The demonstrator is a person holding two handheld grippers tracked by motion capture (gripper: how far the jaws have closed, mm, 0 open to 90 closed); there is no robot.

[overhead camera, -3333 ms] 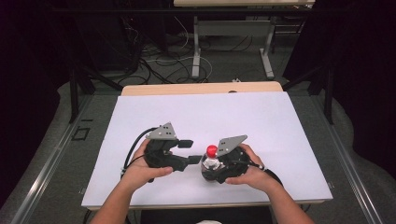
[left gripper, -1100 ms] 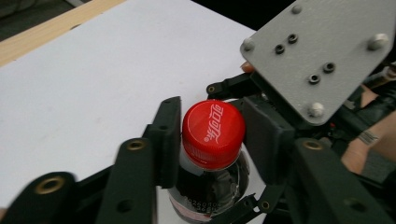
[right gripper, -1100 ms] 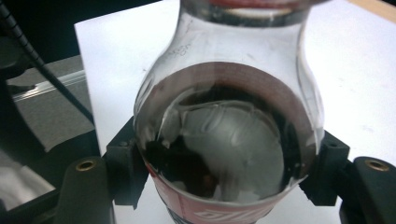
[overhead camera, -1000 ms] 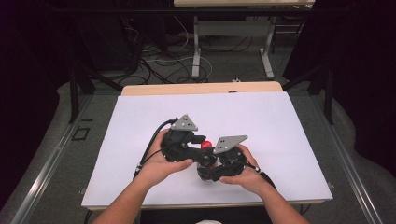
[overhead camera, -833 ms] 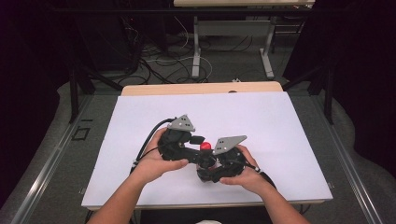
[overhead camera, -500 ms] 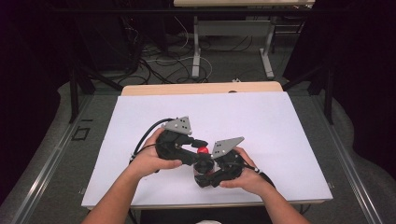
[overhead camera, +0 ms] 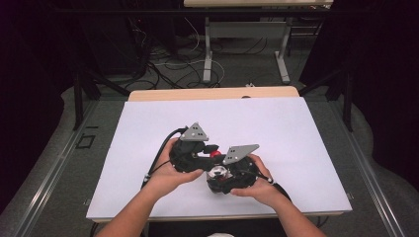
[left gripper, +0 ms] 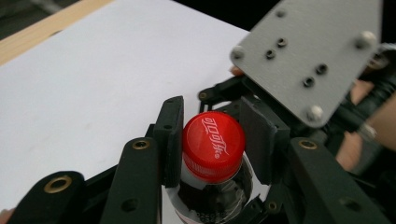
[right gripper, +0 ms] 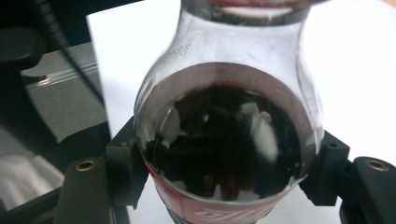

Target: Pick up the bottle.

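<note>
Bottle [right gripper: 229, 140] of dark cola sits near the table's [overhead camera: 296, 128] near edge, body clamped by right gripper [right gripper: 224, 186]; left gripper [left gripper: 210, 149] has just closed on the red cap [left gripper: 213, 144]. Risk: cap slipping between the pads when twisted, or cola spraying out.

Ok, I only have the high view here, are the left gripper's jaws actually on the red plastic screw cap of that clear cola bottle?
Observer: Yes. The left gripper has just been closing, and its pads press the red plastic screw cap from both sides.
Operator: And the right one?
Observer: The right gripper is shut on the clear cola bottle, just above its red label.
Operator: Is it full?
Observer: No, the dark drink stops at the shoulder; the neck above is clear.
</note>
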